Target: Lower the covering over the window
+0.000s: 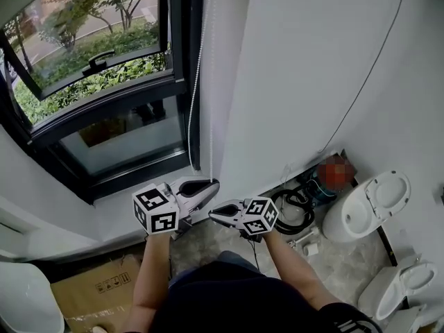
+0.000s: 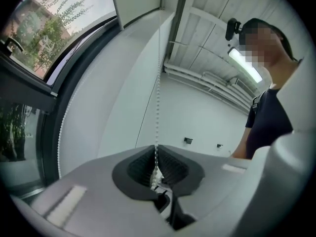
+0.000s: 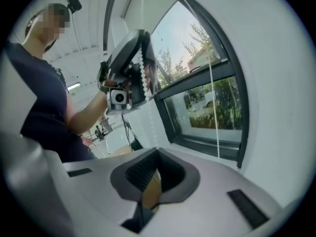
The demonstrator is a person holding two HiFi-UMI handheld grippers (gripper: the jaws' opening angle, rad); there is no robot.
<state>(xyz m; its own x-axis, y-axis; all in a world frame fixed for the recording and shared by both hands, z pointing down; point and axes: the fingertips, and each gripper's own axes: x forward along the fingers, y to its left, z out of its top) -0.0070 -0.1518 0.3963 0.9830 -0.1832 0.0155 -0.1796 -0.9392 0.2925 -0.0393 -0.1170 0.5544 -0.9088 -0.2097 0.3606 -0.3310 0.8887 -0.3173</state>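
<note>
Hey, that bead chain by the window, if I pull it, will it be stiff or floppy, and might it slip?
Probably floppy: the bead chain hangs as a thin strand of small beads, so it should bend freely. It is likely light. Slipping seems unlikely, since the left gripper has its ribbed pads closed on round beads.

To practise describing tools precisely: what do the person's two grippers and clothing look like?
The left gripper and right gripper each have a light grey shell, dark ribbed pads and a white cube with black square markers. The person wears a dark short-sleeved top.
</note>
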